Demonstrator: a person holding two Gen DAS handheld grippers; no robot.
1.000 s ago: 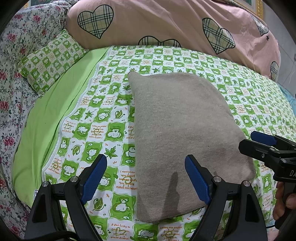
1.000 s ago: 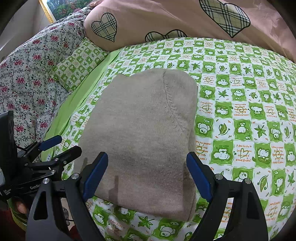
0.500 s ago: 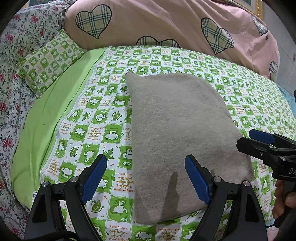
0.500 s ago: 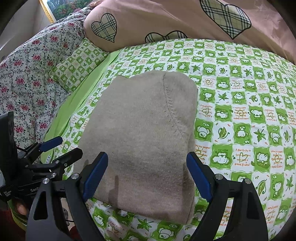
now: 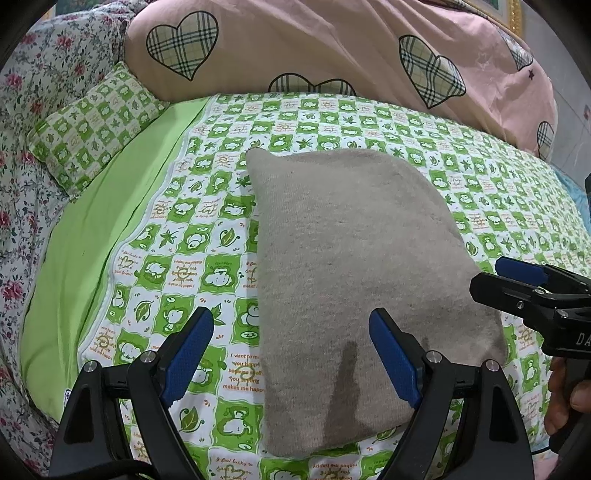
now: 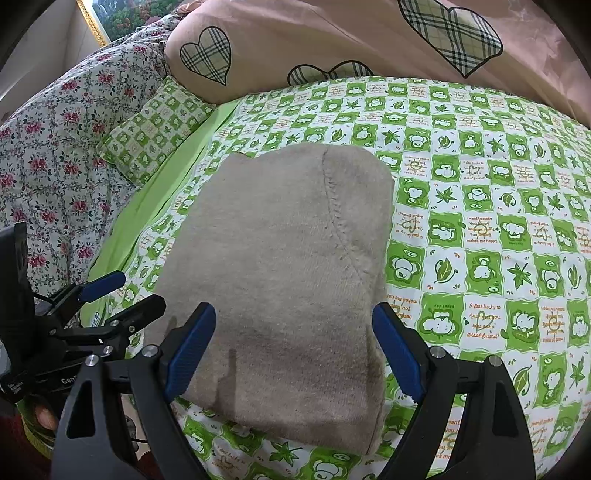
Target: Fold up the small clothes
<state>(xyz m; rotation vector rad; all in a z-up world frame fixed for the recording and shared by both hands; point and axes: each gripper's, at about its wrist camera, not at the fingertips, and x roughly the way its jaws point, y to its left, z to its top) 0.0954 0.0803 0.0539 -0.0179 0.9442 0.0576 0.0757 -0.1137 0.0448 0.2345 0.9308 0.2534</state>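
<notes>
— Now, status: left gripper (image 5: 290,354) and right gripper (image 6: 293,352) both spread wide, empty, poised over the near hem of the folded beige knit sweater (image 6: 288,266).
— Sweater's place?
— Flat on the green checked bedsheet (image 6: 480,206), short of the pink heart duvet (image 5: 332,48). If another fold is wanted, pinch both near corners evenly and lift together.

Bed (image 5: 110,229), perhaps framed picture (image 6: 110,14).

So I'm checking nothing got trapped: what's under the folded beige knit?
The folded beige knit lies flat on the green checked sheet, which shows around it on every visible side. Whatever sits directly beneath, or inside its folds, is covered.
</notes>
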